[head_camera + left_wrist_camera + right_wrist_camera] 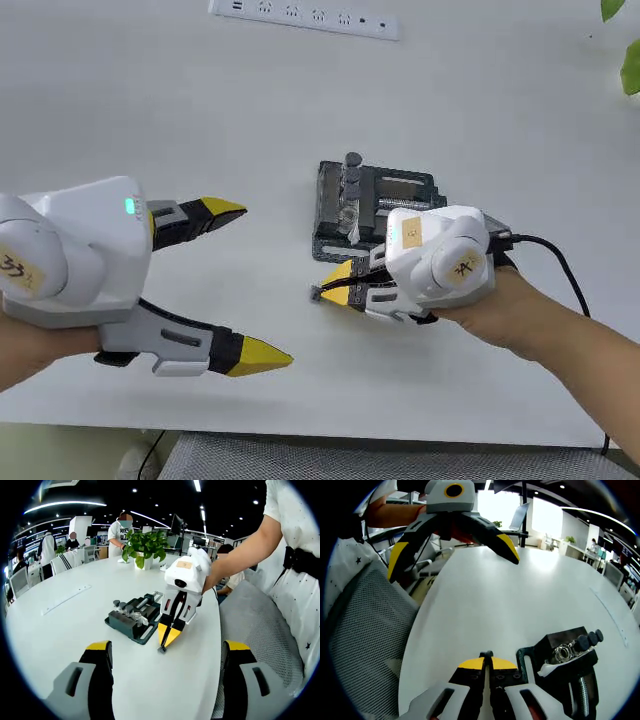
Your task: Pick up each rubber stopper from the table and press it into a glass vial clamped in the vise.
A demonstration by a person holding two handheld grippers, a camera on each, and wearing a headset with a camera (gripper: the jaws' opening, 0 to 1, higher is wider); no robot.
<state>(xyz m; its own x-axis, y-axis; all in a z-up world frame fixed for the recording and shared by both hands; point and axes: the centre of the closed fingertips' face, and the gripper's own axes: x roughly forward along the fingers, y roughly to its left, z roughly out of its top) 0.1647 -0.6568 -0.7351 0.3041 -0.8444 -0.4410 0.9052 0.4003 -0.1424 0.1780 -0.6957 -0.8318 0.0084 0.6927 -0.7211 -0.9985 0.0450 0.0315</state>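
Fingertips [341,271] of the right gripper [335,284] are pressed together on one small grey rubber stopper [317,293], which pokes out past the yellow tips and sits low over the table [200,100], just off the vise's near left corner; in the left gripper view it looks to touch the surface, though we cannot be sure. From those tips the vise [405,188] lies just beside us, toward the table's far edge and a little to the right. The row of glass vials [351,195] clamped in it runs with its long axis from the near side to the far side. At the far end of that row we count three vials already capped in dark rubber. The near end shows clear glass, with at least one open mouth [563,653] facing up in the right gripper view; we cannot tell whether a second stands beside it. We judge the next move to be a short lift and carry toward the far edge, ending over that nearest open mouth. The left gripper [240,283] hangs with its jaws spread wide and nothing between them, well apart toward the table's left edge, so the right one is far nearer. We count one vise, one held stopper and two grippers.
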